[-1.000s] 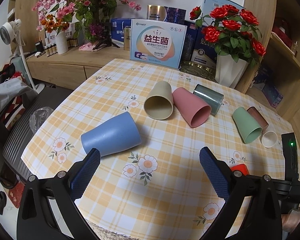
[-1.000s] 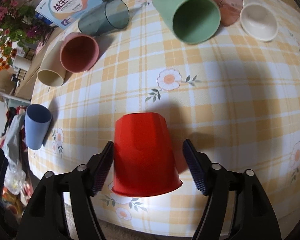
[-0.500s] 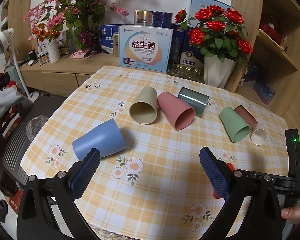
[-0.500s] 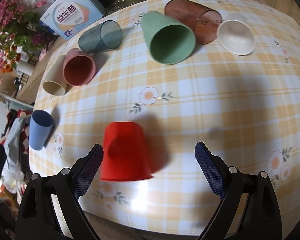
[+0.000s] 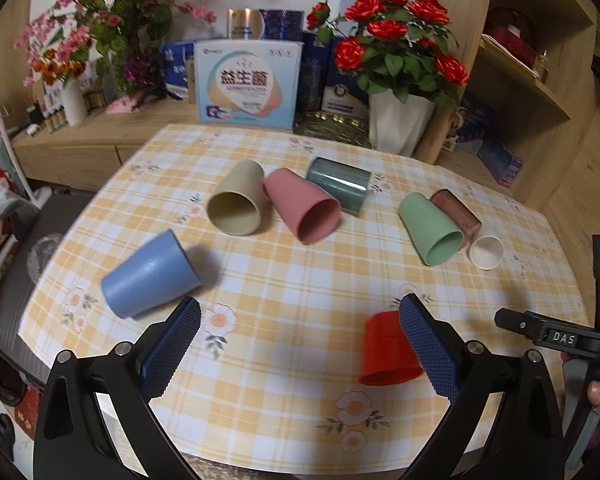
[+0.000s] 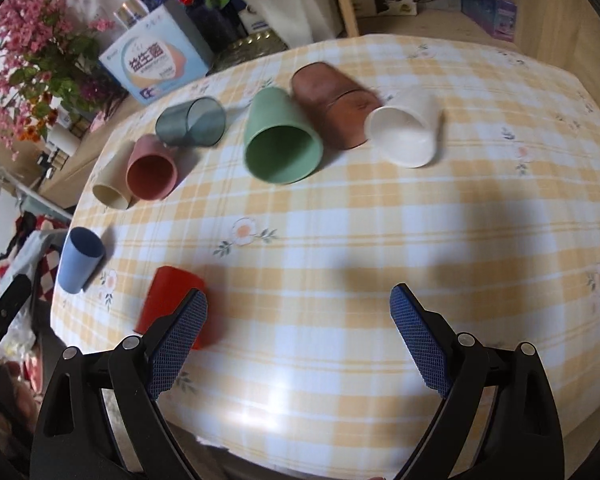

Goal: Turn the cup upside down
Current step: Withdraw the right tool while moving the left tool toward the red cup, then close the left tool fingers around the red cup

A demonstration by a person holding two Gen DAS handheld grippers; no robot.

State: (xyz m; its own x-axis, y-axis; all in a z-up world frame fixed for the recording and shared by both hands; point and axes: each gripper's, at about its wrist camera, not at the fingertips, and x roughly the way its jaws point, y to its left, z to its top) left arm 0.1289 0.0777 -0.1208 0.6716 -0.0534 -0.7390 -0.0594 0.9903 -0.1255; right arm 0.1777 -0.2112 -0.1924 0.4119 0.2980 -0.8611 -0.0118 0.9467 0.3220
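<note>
A red cup point(image 5: 384, 350) stands upside down on the checked tablecloth near the front edge; it also shows in the right wrist view point(image 6: 170, 300), partly behind a finger. My right gripper point(image 6: 298, 328) is open and empty, up and to the right of the red cup. My left gripper point(image 5: 298, 338) is open and empty above the front of the table. A blue cup point(image 5: 148, 276) lies on its side just beyond the left finger; it also shows in the right wrist view point(image 6: 78, 258).
Beige point(image 5: 236, 204), pink point(image 5: 304, 208), grey-green point(image 5: 340, 186), light green point(image 5: 430, 228), brown point(image 5: 456, 212) and white point(image 5: 486, 252) cups lie on their sides across the table point(image 5: 300, 272). A box point(image 5: 248, 84) and a rose vase point(image 5: 396, 120) stand behind.
My right gripper has opened, let go of the red cup, and pulled back and to the right. The left gripper has drawn back and risen a little.
</note>
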